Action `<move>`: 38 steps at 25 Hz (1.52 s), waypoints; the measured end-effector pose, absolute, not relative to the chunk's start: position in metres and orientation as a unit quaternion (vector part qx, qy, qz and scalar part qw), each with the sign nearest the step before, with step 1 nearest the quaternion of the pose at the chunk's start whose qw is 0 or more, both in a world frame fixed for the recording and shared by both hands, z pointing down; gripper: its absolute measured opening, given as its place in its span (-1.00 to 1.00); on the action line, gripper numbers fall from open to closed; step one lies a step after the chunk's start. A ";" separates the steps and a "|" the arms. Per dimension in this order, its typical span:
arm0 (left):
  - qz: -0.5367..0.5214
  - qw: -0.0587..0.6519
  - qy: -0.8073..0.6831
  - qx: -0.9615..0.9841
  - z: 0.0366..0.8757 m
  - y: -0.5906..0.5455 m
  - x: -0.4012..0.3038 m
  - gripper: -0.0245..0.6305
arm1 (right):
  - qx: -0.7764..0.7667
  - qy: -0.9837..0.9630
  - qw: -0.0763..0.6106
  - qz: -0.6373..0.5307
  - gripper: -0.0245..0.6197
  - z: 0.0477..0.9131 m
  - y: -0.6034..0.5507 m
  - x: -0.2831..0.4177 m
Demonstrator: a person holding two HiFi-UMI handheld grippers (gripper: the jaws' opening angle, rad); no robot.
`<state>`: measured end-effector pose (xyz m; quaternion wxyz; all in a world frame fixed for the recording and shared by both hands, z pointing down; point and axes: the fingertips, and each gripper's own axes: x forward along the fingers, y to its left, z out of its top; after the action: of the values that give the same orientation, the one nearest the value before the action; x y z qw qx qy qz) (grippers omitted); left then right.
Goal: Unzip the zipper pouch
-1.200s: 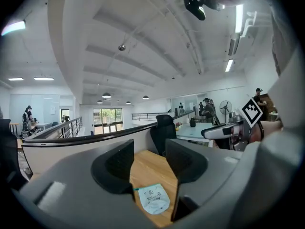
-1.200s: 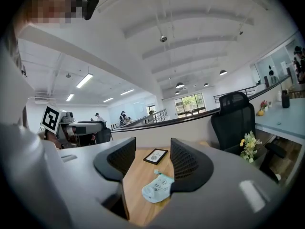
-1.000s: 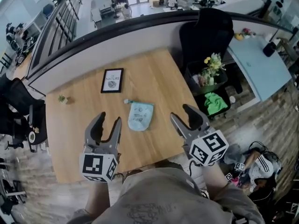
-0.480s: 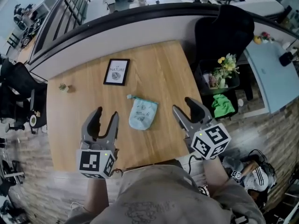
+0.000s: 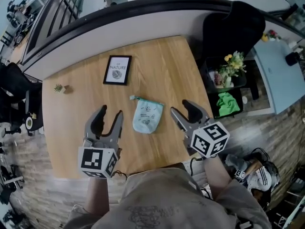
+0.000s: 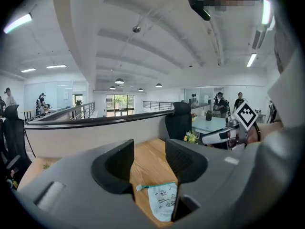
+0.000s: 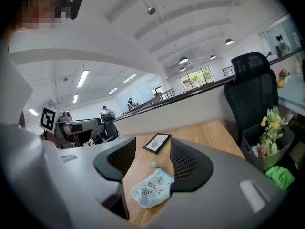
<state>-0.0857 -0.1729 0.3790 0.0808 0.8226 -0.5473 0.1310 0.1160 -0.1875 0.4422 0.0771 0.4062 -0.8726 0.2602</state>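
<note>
A wooden table (image 5: pixel 157 66) is seen from above; over its near edge the left gripper (image 5: pixel 110 113) and the right gripper (image 5: pixel 181 109) are held with jaws spread and nothing between them. The pale blue zipper pouch (image 5: pixel 147 116) is laid flat near the table's middle, between the grippers and untouched by either. A framed picture (image 5: pixel 117 70) is placed toward the far edge, and a small plant (image 5: pixel 58 88) by the left edge.

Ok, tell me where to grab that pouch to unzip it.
Pinch the teal tab sticking out at the pouch's far left corner, probably with the left gripper from the left. The pouch lies flat, so only that tab stands clear; the right gripper could pin the opposite corner.
</note>
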 end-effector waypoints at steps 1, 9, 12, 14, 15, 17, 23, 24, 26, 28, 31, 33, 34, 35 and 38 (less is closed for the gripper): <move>0.136 0.083 -0.545 0.823 0.385 -0.177 -0.087 -0.30 | 0.405 -0.870 0.081 0.269 -0.27 0.450 -0.191 0.113; 0.173 0.097 -0.522 0.830 0.430 -0.199 -0.086 -0.30 | 0.406 -0.851 0.130 0.308 -0.27 0.519 -0.210 0.093; 0.183 0.110 -0.514 0.831 0.452 -0.206 -0.085 -0.30 | 0.406 -0.838 0.141 0.334 -0.27 0.549 -0.215 0.090; 0.191 0.117 -0.510 0.830 0.468 -0.210 -0.085 -0.30 | 0.406 -0.830 0.150 0.351 -0.27 0.569 -0.218 0.087; 0.196 0.122 -0.509 0.829 0.475 -0.212 -0.086 -0.30 | 0.406 -0.827 0.155 0.358 -0.27 0.579 -0.219 0.086; 0.204 0.131 -0.507 0.827 0.489 -0.216 -0.087 -0.30 | 0.405 -0.819 0.167 0.371 -0.27 0.600 -0.222 0.082; 0.222 0.142 -0.493 0.829 0.518 -0.216 -0.083 -0.30 | 0.407 -0.787 0.191 0.422 -0.27 0.665 -0.225 0.078; 0.225 0.148 -0.492 0.828 0.524 -0.214 -0.084 -0.30 | 0.407 -0.782 0.194 0.430 -0.27 0.675 -0.225 0.077; 0.231 0.157 -0.491 0.825 0.534 -0.212 -0.085 -0.30 | 0.407 -0.773 0.198 0.446 -0.27 0.690 -0.224 0.074; 0.234 0.160 -0.487 0.826 0.541 -0.210 -0.086 -0.30 | 0.411 -0.763 0.193 0.460 -0.27 0.702 -0.226 0.072; 0.229 0.163 -0.482 0.830 0.546 -0.208 -0.086 -0.30 | 0.428 -0.748 0.178 0.476 -0.27 0.714 -0.231 0.071; 0.230 0.165 -0.480 0.830 0.548 -0.206 -0.087 -0.30 | 0.437 -0.740 0.180 0.478 -0.27 0.719 -0.234 0.070; 0.232 0.166 -0.480 0.830 0.548 -0.206 -0.088 -0.30 | 0.442 -0.737 0.187 0.476 -0.27 0.721 -0.234 0.069; 0.233 0.167 -0.480 0.829 0.549 -0.205 -0.089 -0.30 | 0.446 -0.735 0.196 0.472 -0.27 0.723 -0.234 0.067; 0.234 0.171 -0.482 0.827 0.553 -0.203 -0.092 -0.30 | 0.460 -0.734 0.236 0.441 -0.32 0.729 -0.233 0.066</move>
<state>-0.0923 -0.2030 0.5525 0.1706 0.8269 -0.4822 0.2339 0.0657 -0.2334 0.7286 0.2359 0.4595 -0.7342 0.4406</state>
